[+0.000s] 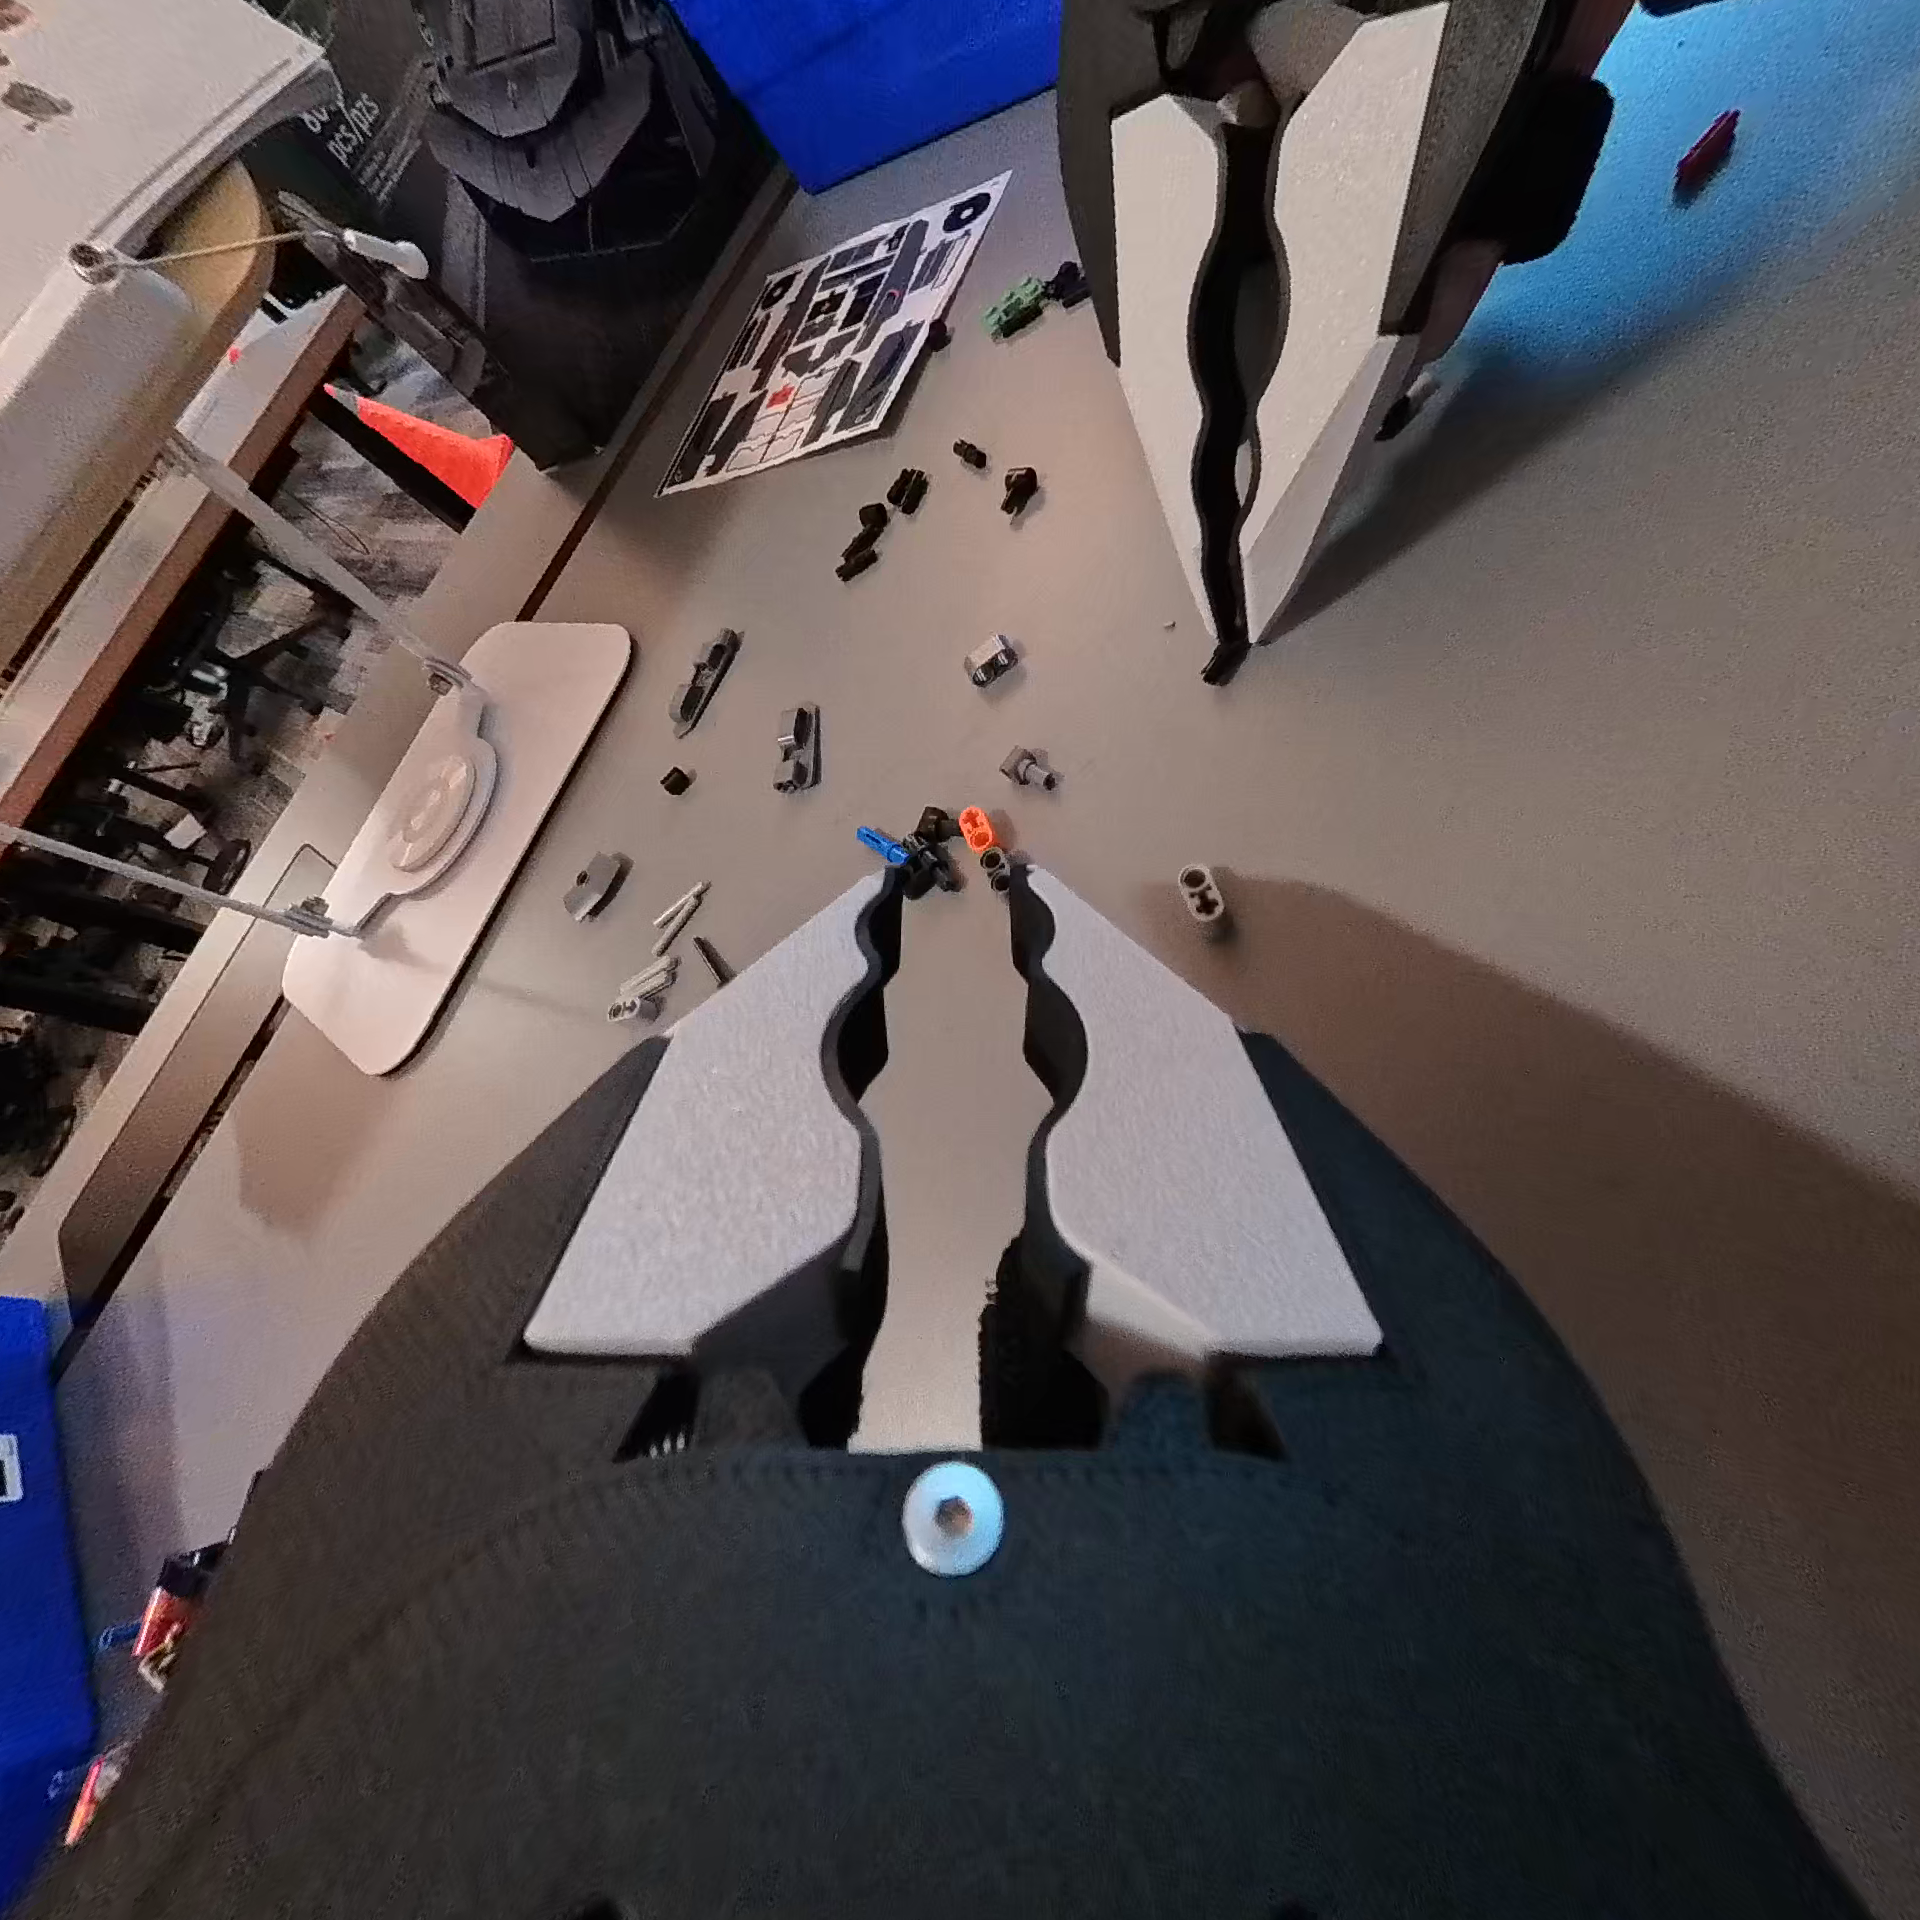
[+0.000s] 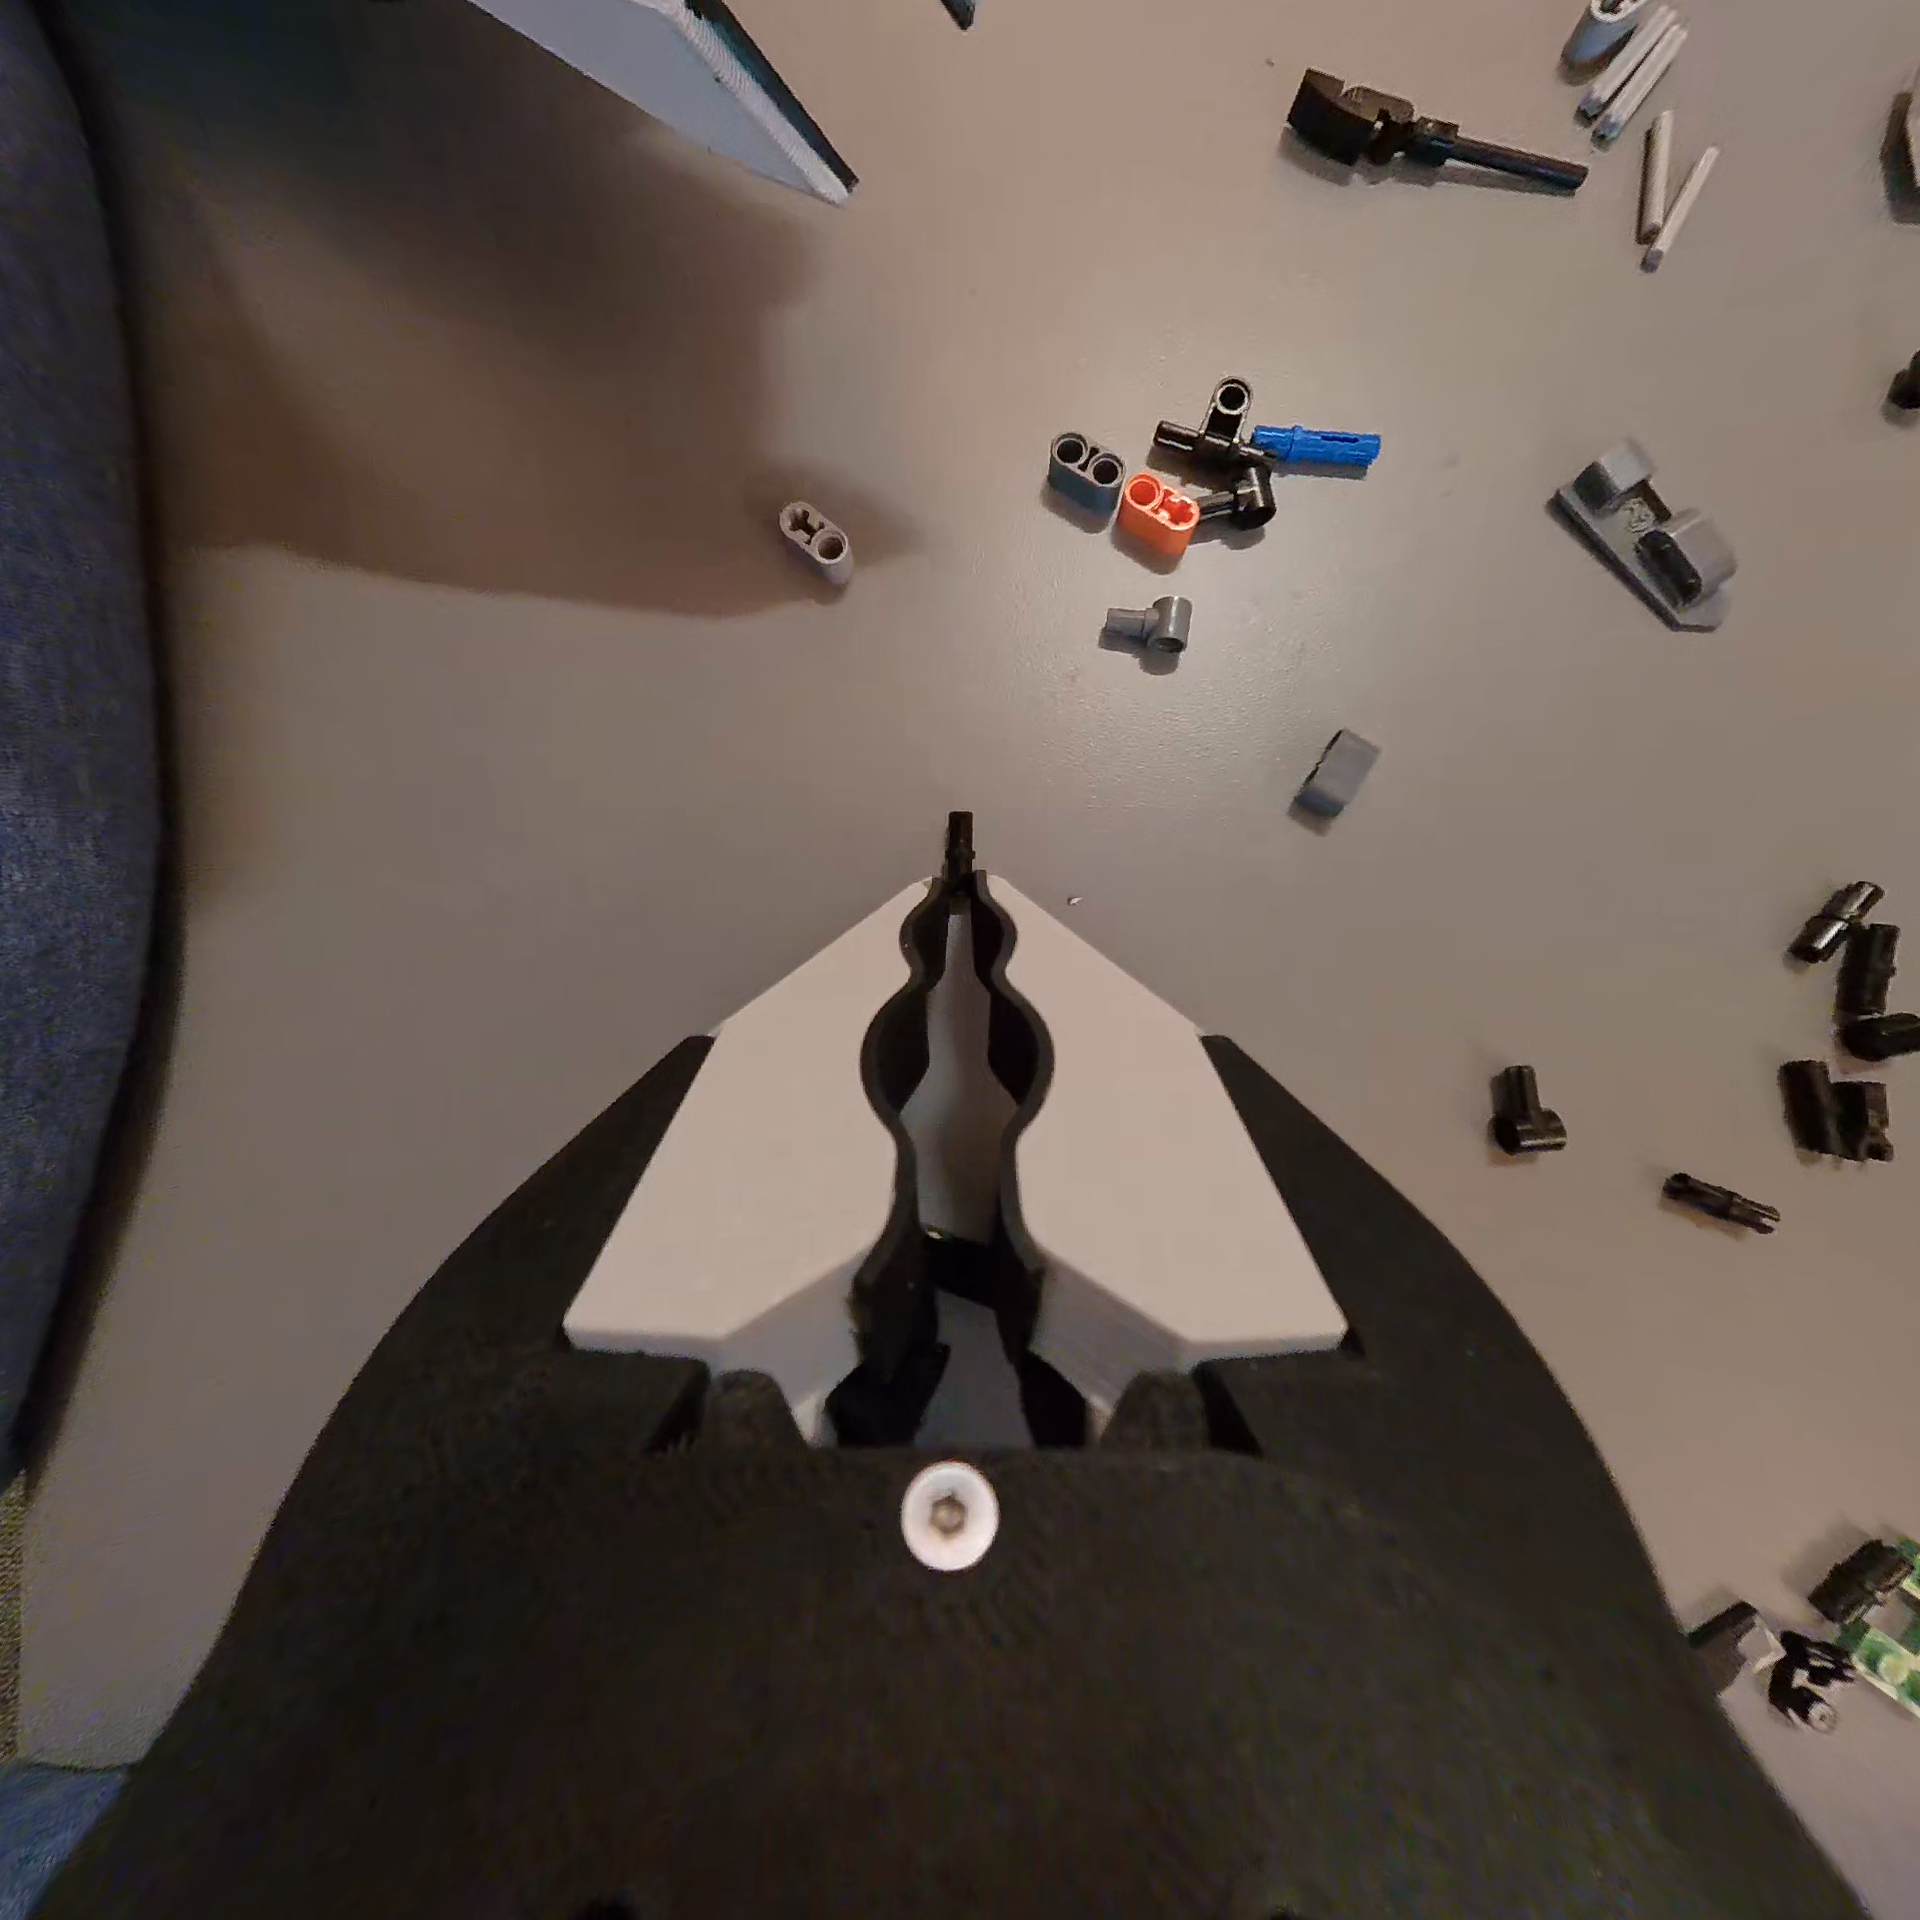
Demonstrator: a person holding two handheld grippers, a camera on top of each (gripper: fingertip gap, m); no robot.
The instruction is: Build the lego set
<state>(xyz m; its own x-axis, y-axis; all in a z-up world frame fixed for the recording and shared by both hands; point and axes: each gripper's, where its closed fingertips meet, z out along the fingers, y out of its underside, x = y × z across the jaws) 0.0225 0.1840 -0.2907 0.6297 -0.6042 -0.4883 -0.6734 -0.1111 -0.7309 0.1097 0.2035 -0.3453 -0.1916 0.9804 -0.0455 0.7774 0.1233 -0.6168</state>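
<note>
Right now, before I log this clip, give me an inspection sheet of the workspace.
Surface: grey table, matte, shadowed at one side.
Job's things: loose cluster of orange connector, blue pin and black connectors; grey pieces and black pins scattered around.
Clutter: sticker sheet, white pad, set box, blue bin.
Grippers: left tongs open, tips at the cluster; right tongs shut on a small black pin, clear of the cluster.
Cables: nothing seen.
Surroundings: orange cone and furniture legs beyond the table edge.
</note>
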